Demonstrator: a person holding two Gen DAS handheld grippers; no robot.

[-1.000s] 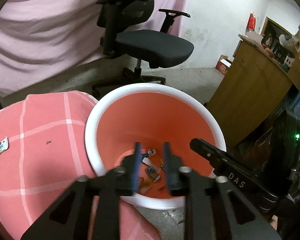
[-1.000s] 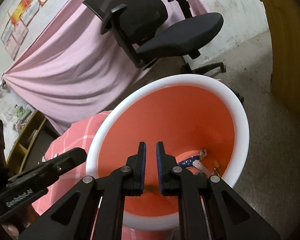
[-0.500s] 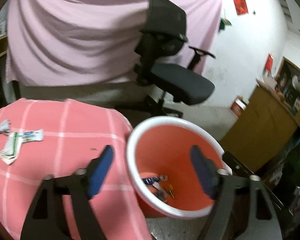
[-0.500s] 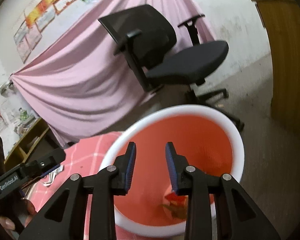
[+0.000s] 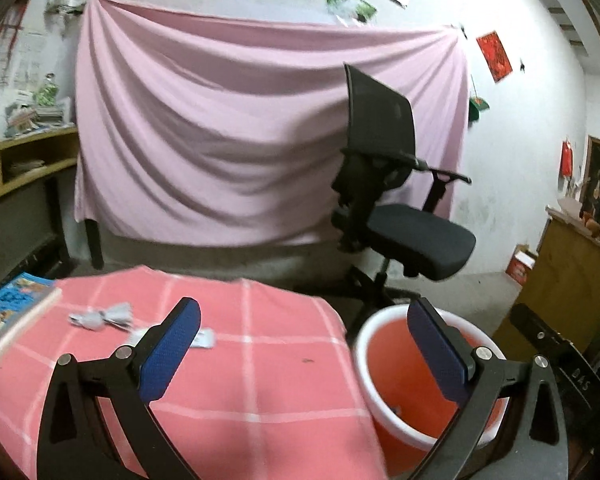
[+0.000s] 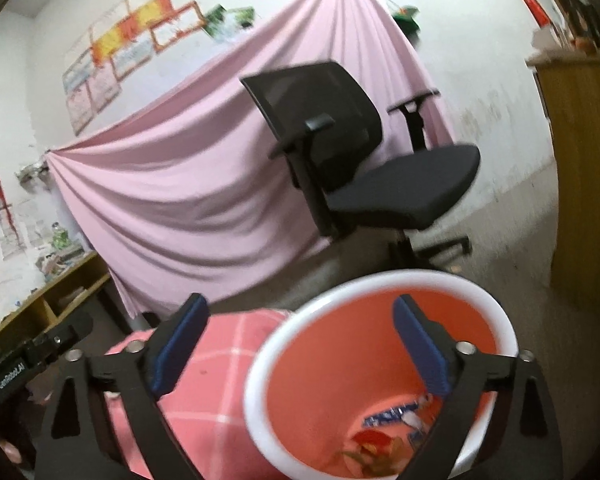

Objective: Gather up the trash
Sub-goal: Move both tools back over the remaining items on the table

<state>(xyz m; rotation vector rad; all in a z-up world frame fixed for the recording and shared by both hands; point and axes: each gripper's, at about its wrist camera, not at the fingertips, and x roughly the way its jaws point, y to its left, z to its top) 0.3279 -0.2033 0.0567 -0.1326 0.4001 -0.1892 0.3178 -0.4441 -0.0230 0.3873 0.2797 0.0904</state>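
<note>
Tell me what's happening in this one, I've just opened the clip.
A person with a handheld gripper in each hand is clearing trash from a table with a pink checked cloth into an orange bin beside it. Both the left gripper and the right gripper are open and hold nothing. Some wrappers already lie at the bottom of the bin. A crumpled wrapper and a flat one are on the cloth, near a book.

– The left gripper [image 5: 304, 344]?
– Jaws spread wide, empty, above the pink checked tablecloth [image 5: 260, 392].
– And the trash?
– Crumpled wrappers [image 5: 104, 317] lie beside a book [image 5: 8, 312]; the orange bin [image 5: 396, 376] stands at the table's right.
</note>
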